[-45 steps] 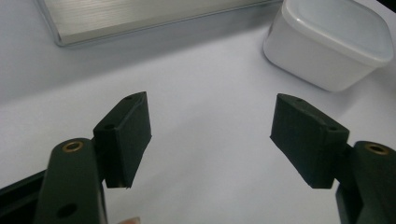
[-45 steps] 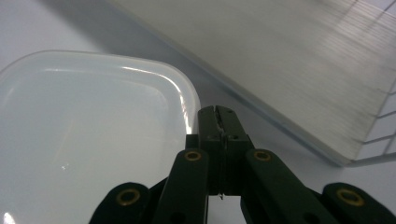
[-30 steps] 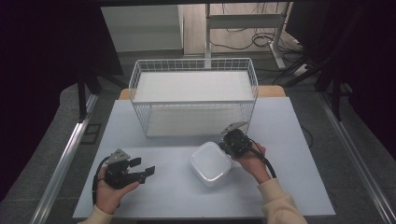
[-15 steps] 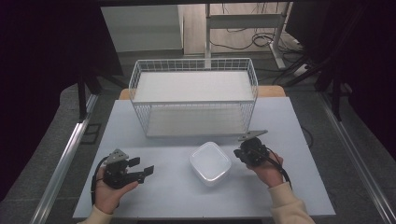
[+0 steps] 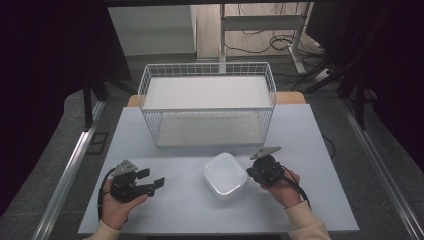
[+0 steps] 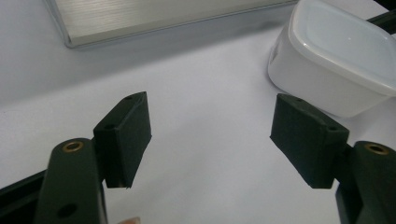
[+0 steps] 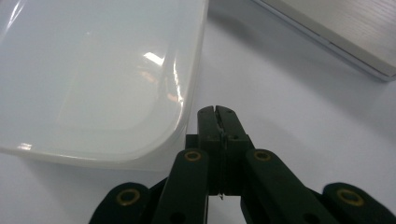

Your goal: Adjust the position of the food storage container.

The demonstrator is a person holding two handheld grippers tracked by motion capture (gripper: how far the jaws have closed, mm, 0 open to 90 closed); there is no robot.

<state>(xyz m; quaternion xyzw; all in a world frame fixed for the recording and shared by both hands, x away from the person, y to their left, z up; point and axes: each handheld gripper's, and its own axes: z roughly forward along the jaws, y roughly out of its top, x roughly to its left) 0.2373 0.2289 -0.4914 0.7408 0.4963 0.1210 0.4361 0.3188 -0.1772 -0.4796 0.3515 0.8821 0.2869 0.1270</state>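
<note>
Now, the box [image 5: 225, 175] is white, rounded and lidded, sitting on the table [image 5: 310, 130] before the basket [image 5: 207, 107], long axis running roughly toward it. The right gripper [image 5: 252, 174], pinched tight on nothing, sits just beside its right edge. The left gripper [image 5: 152, 179] gapes wide and empty, well apart.

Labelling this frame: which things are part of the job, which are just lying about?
In the job:
- white lidded plastic container
- right gripper, shut, beside the container
- left gripper, open, facing it

Lying about:
- white wire basket
- pale grey table
- cables on the floor
</note>
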